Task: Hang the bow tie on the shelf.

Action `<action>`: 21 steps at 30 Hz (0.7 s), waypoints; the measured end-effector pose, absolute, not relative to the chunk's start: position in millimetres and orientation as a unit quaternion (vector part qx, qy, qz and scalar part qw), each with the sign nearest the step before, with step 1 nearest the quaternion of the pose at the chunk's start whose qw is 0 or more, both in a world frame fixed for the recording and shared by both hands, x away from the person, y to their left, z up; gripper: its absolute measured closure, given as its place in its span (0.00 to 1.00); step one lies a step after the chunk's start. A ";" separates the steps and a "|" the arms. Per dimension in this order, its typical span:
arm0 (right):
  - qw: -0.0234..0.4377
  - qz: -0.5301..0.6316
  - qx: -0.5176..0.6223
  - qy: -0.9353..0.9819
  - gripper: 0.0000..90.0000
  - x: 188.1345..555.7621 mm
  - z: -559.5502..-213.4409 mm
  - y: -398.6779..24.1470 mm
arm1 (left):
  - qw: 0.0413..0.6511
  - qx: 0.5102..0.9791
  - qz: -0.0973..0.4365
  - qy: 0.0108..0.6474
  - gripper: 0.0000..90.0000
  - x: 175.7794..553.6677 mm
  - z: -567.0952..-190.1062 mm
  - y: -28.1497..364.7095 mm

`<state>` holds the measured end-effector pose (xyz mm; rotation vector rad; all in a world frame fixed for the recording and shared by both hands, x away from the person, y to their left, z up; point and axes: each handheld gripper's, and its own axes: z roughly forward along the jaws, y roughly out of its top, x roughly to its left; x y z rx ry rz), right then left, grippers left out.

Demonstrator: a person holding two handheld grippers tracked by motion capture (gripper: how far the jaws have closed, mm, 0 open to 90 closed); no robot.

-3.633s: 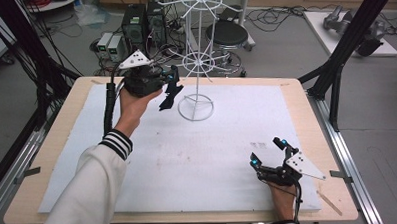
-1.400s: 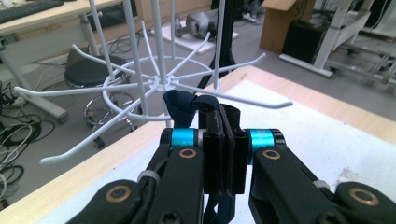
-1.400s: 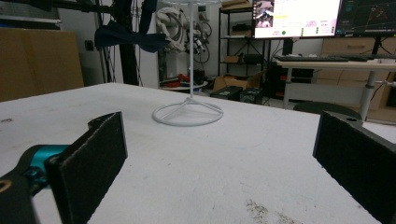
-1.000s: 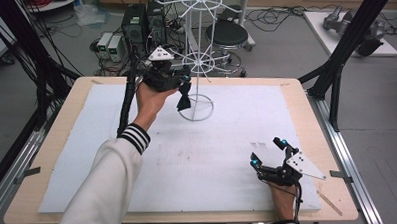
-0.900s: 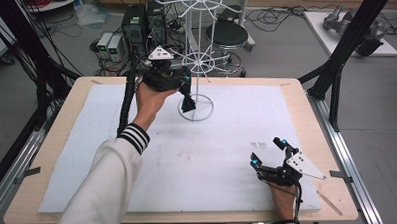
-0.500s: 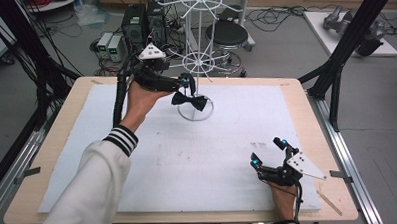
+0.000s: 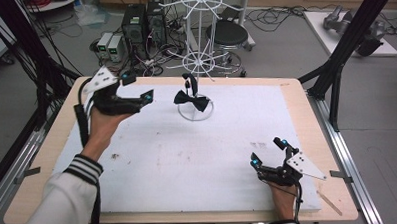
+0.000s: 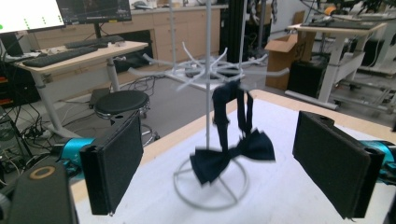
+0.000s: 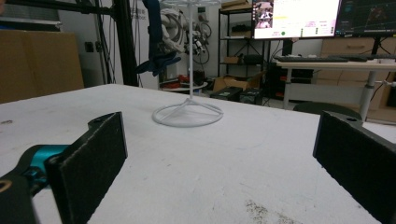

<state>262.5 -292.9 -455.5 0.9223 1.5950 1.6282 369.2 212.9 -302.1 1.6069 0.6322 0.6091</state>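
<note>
Left gripper, high view: left gripper [image 7: 136, 96] in the upper left, jaws spread and empty after just opening, forearm reaching up from the lower left.
Bow tie, high view: bow tie [image 7: 191, 99] hangs by its strap on the white wire stand [image 7: 201, 67], upper centre.
Right gripper, high view: right gripper [image 7: 269, 152] in the lower right, jaws spread, hand low on the table [image 7: 296, 96].
Left gripper view: bow tie [image 8: 232, 154] hangs at centre, between the wide pads, farther off.
Right gripper view: stand ring [image 9: 187, 114] upper centre, pads apart and empty.

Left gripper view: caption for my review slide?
Open left claw facing a dark bow tie hanging by its strap from the white wire rack.
</note>
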 end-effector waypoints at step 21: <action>0.340 0.619 0.359 0.611 0.02 262.0 -455.4 -291.7 | 0.662 0.626 0.273 0.309 0.16 281.7 -446.6 303.9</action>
